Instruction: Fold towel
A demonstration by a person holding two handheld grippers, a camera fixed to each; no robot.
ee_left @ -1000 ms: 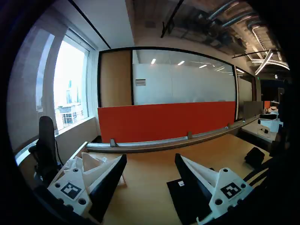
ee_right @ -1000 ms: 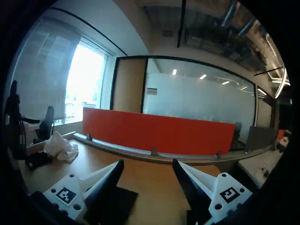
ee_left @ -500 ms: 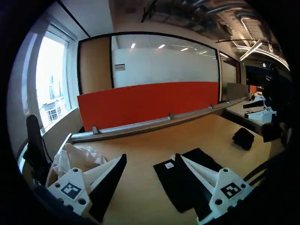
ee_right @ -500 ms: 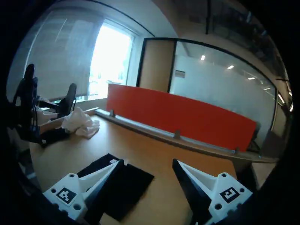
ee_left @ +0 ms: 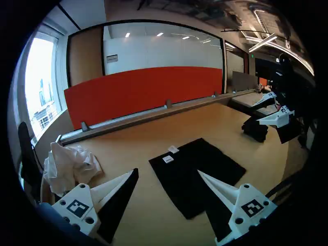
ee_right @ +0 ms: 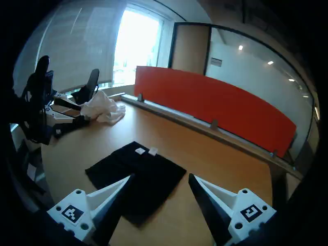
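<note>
A black towel point(ee_left: 197, 172) lies spread flat on the wooden desk point(ee_left: 135, 151), with two small white tags near its far edge. My left gripper point(ee_left: 167, 171) hovers above its near side, open, with nothing between the fingers. In the right gripper view the same towel point(ee_right: 139, 172) lies just ahead of my right gripper point(ee_right: 161, 176), which is also open and holds nothing. Each gripper appears in the other's view: the right gripper point(ee_left: 274, 119) at the far right, the left gripper point(ee_right: 61, 119) at the far left.
A crumpled white cloth point(ee_left: 69, 164) point(ee_right: 102, 108) sits at the desk's window end. A small dark folded item point(ee_left: 254, 129) lies near the opposite end. An orange divider panel point(ee_left: 143, 92) point(ee_right: 217, 102) runs along the desk's back edge. An office chair point(ee_right: 88, 86) stands by the window.
Both views have tipped downward, from the wall and ceiling to the desk. The black towel has come fully into view under both grippers. Both grippers stay open.
</note>
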